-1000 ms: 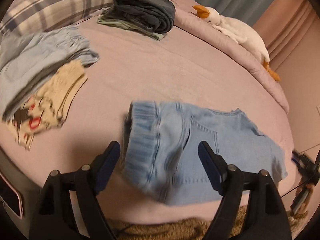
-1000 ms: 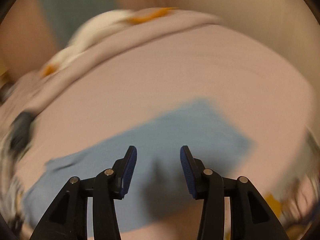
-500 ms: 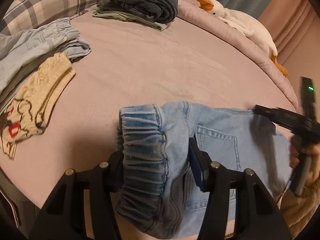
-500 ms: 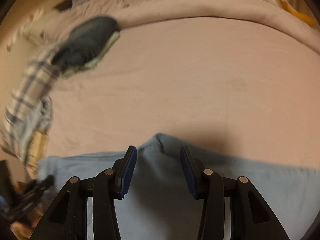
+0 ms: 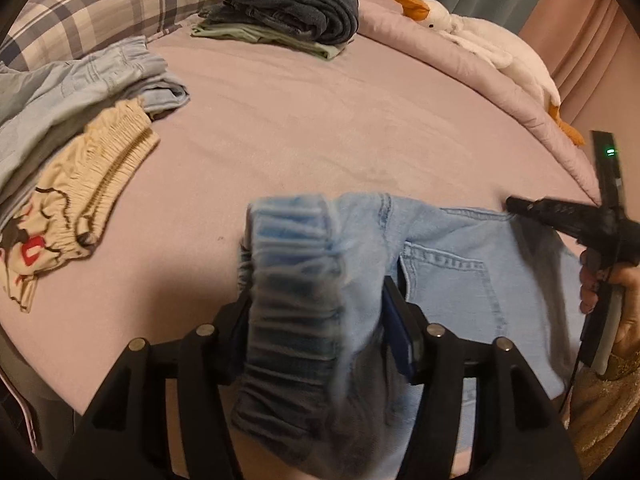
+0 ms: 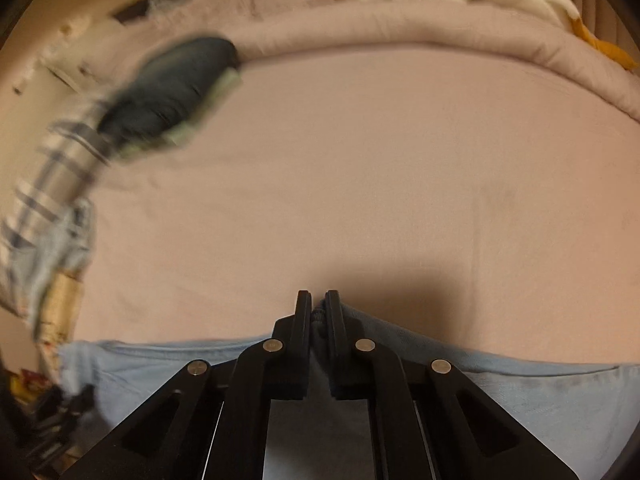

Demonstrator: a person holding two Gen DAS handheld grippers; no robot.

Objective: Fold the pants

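Observation:
Light blue denim pants [image 5: 452, 276] lie on the pink bed near its front edge. My left gripper [image 5: 316, 320] is shut on the bunched elastic waistband [image 5: 296, 280], which stands up between the fingers. My right gripper [image 6: 317, 308] is shut on the far edge of the pants [image 6: 520, 392]. It also shows in the left wrist view [image 5: 516, 205], at the right end of the pants, with the hand behind it.
Folded dark pants on a green garment [image 5: 288, 8] sit at the back. A pile of light denim [image 5: 80, 84] and cream printed shorts [image 5: 76, 200] lies left. A plaid pillow [image 5: 100, 4] and a plush goose [image 5: 492, 44] line the far side.
My left gripper closed around the waistband. My right gripper moved to the pants' far edge and closed on it.

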